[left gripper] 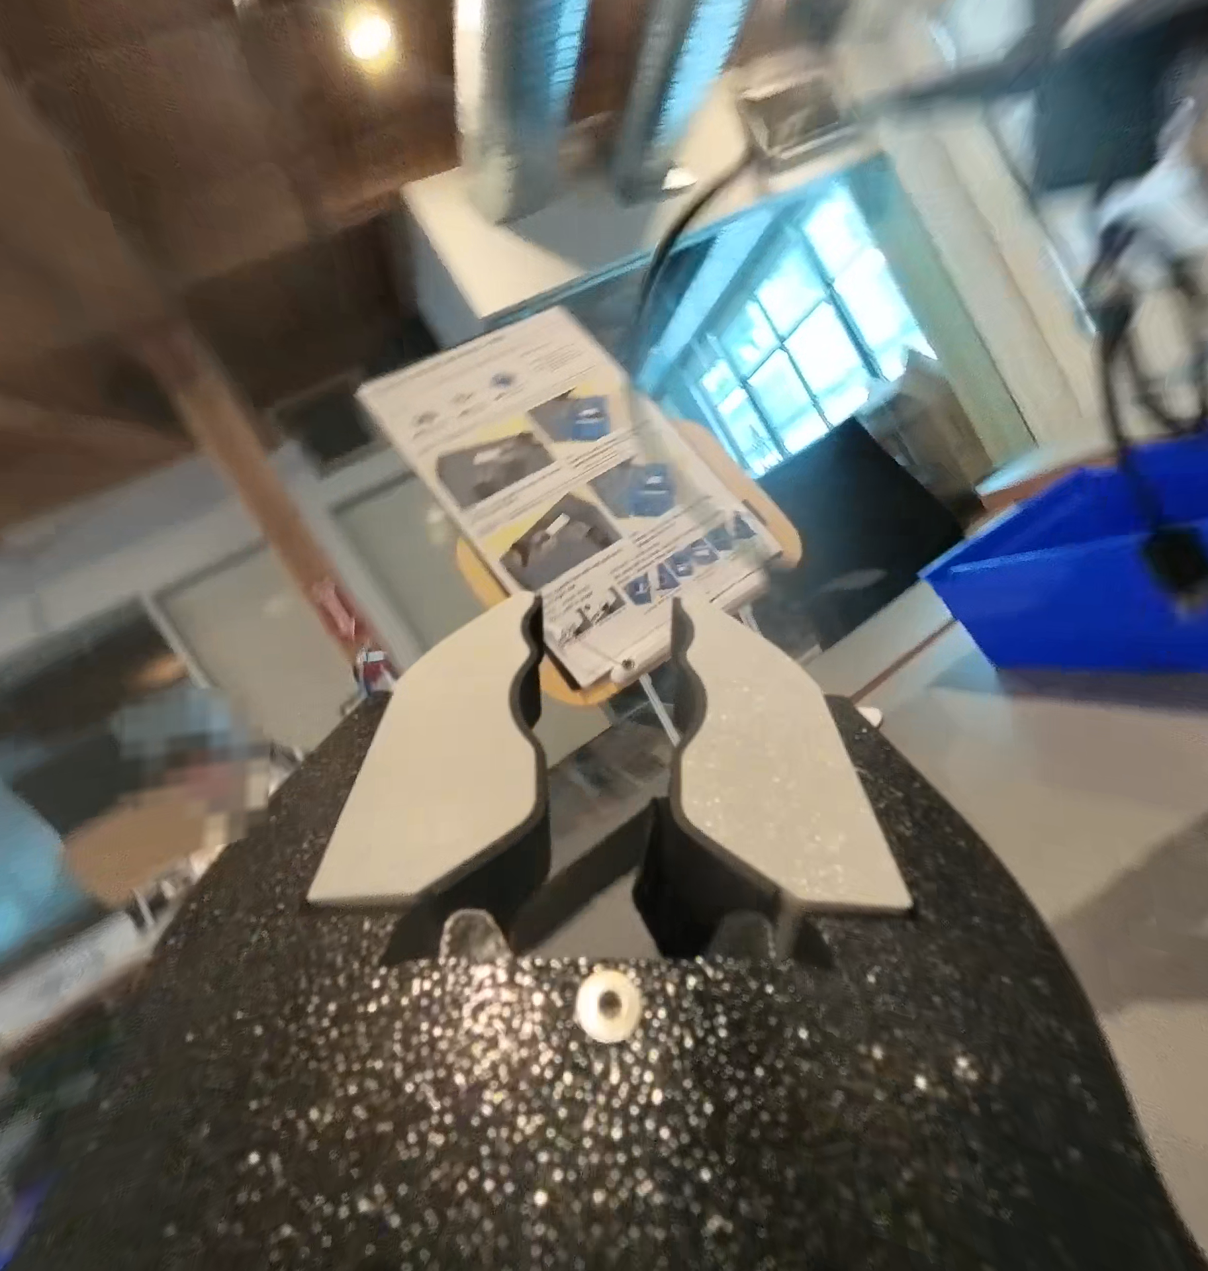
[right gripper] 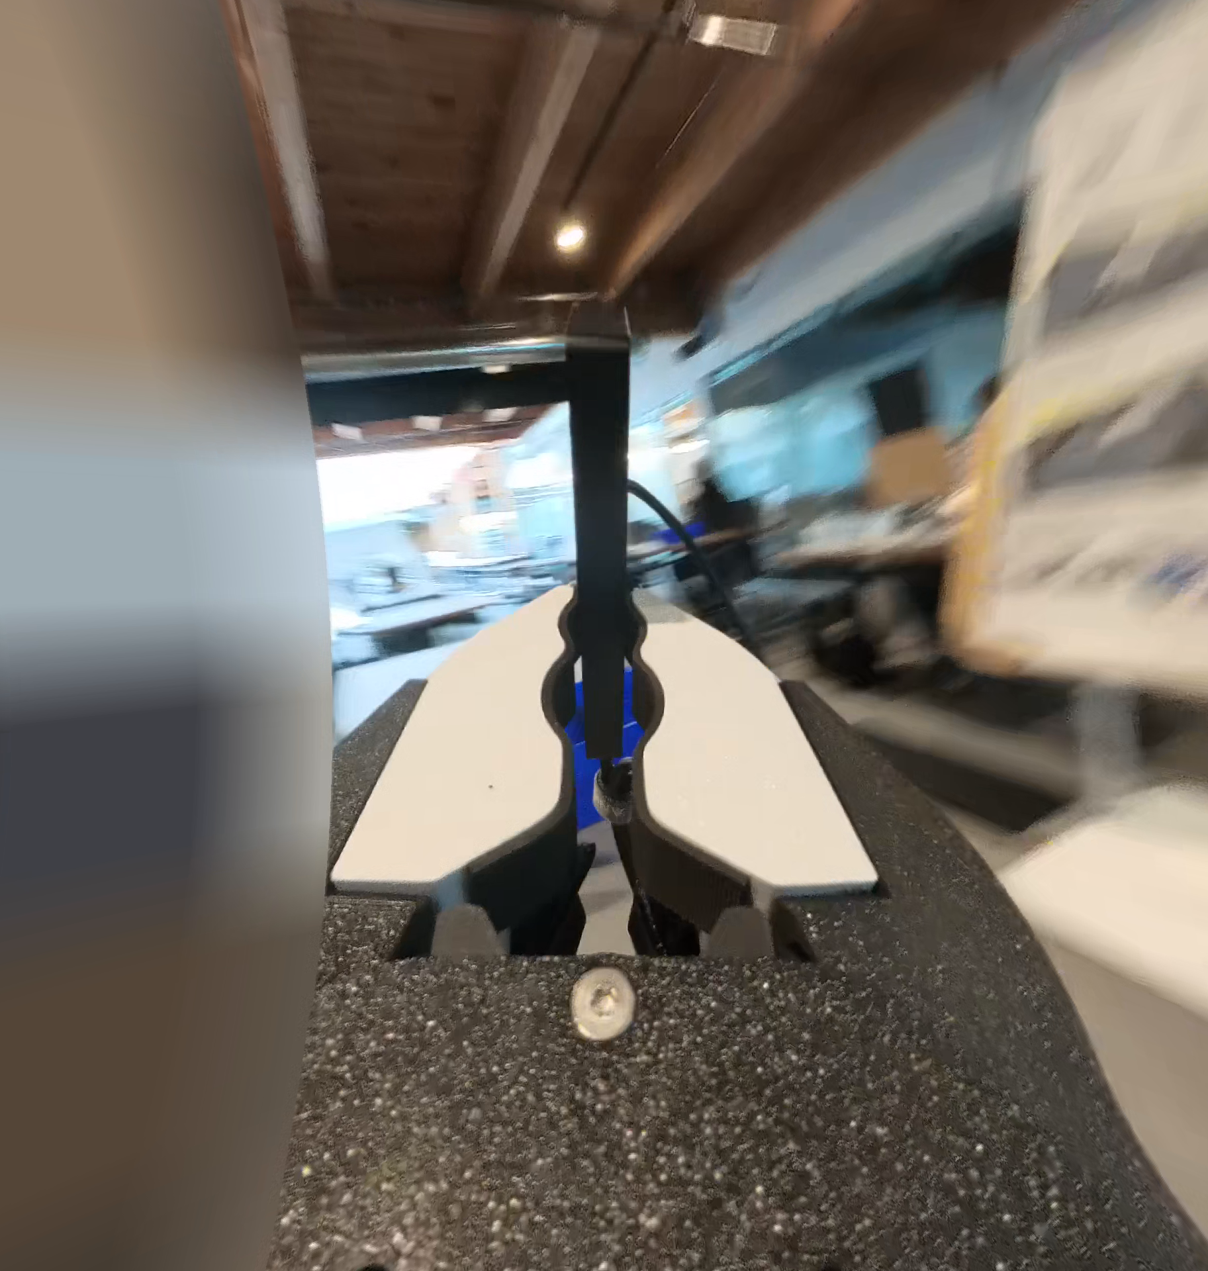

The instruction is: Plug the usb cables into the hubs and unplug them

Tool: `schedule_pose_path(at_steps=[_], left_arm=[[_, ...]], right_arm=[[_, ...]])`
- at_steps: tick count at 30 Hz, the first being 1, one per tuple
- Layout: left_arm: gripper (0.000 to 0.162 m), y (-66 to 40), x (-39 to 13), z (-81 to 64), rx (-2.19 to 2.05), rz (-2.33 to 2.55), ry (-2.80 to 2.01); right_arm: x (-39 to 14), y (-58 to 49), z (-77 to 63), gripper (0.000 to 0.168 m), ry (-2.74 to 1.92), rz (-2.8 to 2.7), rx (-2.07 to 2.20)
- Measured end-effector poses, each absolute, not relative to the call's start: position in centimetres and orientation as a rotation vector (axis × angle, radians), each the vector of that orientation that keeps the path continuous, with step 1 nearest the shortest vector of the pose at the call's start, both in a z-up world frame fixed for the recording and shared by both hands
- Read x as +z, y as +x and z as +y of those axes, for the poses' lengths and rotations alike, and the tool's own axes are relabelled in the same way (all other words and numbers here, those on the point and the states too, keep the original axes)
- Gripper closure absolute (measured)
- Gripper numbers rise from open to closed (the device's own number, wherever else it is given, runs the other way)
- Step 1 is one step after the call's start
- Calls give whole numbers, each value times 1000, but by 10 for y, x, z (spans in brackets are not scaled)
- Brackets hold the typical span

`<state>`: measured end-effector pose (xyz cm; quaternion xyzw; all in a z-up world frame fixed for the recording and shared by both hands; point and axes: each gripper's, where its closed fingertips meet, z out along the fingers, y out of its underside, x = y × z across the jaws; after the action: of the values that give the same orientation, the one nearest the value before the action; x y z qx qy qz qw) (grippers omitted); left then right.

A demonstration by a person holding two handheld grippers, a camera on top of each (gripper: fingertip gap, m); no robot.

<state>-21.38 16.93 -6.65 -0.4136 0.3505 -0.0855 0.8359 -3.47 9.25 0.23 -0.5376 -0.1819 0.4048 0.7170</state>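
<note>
The right gripper [right gripper: 602, 619] is clamping a black hub [right gripper: 597, 523] upright between its fingertips; the left gripper [left gripper: 608, 605] is gaping empty

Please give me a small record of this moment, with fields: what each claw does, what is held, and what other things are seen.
left claw: open, holds nothing, raised above the grey table
right claw: shut on a slim black hub, which stands upright between the fingers
cable: a black cable curves away from the hub's right side
blue bin: on the table, right of the left claw
instruction sheet: stands beyond the left claw
image quality: both views blurred by motion
</note>
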Motion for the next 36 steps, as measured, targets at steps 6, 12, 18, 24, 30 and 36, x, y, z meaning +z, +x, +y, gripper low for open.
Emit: schedule_pose_path(at_steps=[6,12,18,24,30,36], left_arm=[[129,-224,-117,197,-350,564,-1021],[128,-216,-140,201,-441,581,-1076],[126,-217,-155,207,-468,604,-1110],[123,-219,-167,217,-500,597,-1172],[123,-213,-171,215,-488,639,-1171],[123,-209,-173,213,-475,667,-1164]], right_arm=[[38,40,71,158,-1247,-349,427],[-13,123,82,157,-1476,-200,46],[-93,158,107,158,-1726,-105,-20],[-156,174,130,157,-2094,-146,-218],[-219,164,143,157,-2499,-303,-200],[-232,157,150,129,-2605,-362,-189]])
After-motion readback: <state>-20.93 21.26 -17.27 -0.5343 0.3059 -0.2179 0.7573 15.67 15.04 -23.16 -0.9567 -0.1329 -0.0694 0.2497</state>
